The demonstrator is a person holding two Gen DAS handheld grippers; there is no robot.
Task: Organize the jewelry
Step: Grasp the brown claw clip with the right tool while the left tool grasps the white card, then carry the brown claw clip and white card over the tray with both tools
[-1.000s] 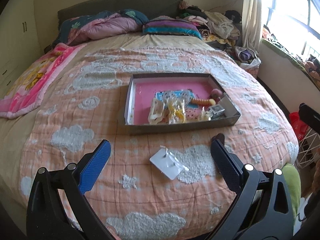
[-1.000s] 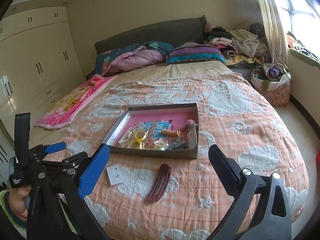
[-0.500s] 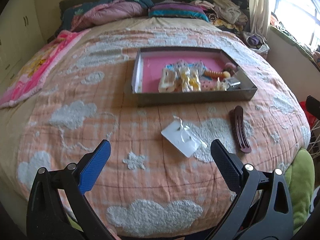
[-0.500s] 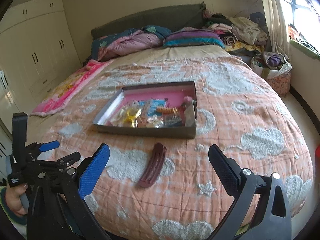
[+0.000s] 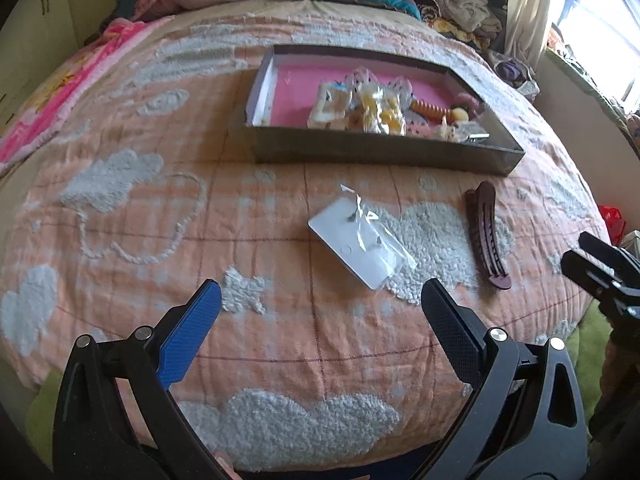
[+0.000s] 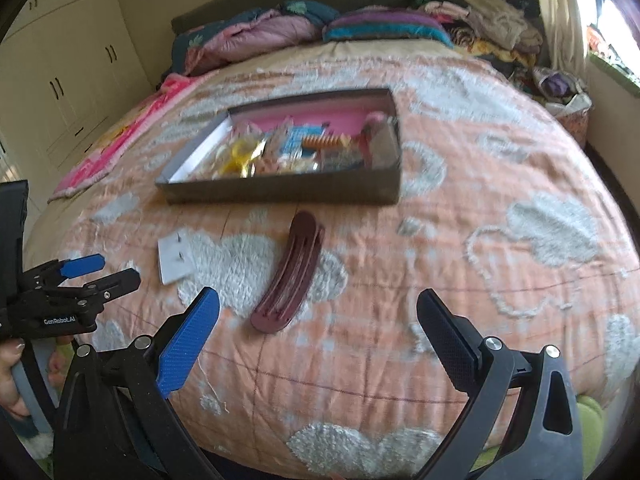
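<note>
— Closing in, both grippers sit lower over the bed (image 5: 120, 240) than a second ago; the hair clip (image 6: 290, 276) and earring card (image 5: 360, 240) loom larger.

— Fingers?

— Left gripper (image 5: 320, 312) and right gripper (image 6: 318, 316) spread wide, empty. Card at twelve o'clock of the left, clip at eleven of the right, tray (image 5: 376, 156) beyond. Pickup looks next.

— Writing?

— "GenRobot.AI" on the left gripper's body.

Bed with peach cloud-patterned quilt (image 5: 160, 208), grey pink-lined tray (image 5: 376, 156), white earring card (image 5: 360, 240), maroon hair clip (image 5: 486, 232), pillows (image 6: 384, 26) at head
</note>
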